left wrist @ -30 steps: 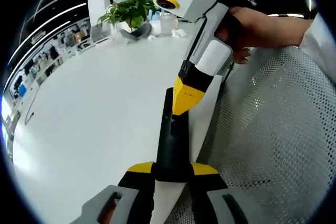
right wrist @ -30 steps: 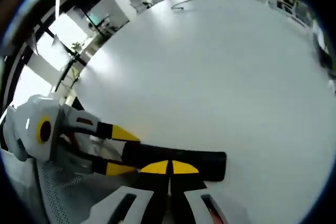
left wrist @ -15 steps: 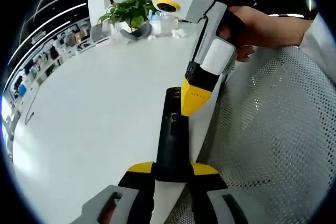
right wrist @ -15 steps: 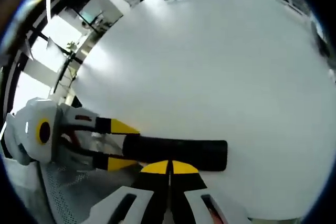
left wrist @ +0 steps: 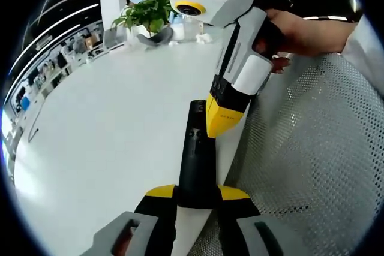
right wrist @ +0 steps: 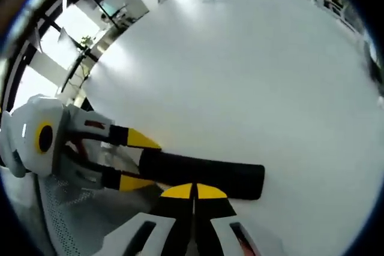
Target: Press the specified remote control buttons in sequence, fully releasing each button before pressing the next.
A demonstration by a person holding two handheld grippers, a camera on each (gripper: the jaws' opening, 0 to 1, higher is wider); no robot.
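Black remote control (left wrist: 195,154) lying lengthwise on the white worktop (left wrist: 108,124), near its edge, just beside the perforated mesh chair back (left wrist: 312,166). Near end of the remote clamped between the yellow tips of the left tongs (left wrist: 197,193); jaws parted only by the remote's width, gripping its long sides. Right tongs (left wrist: 223,125) pressed together into a single yellow point, holding nothing, tip down on the remote's upper face toward its far end, or hovering just above; contact not clear. From the right gripper view, remote (right wrist: 204,175) lying crosswise just ahead of the shut right tongs (right wrist: 193,191), left tongs (right wrist: 137,161) at its end.

Judged rigid, light, smooth plastic: apt to skid or pivot under a poke. Best held by the long edges at the button-free end, pressing straight down.
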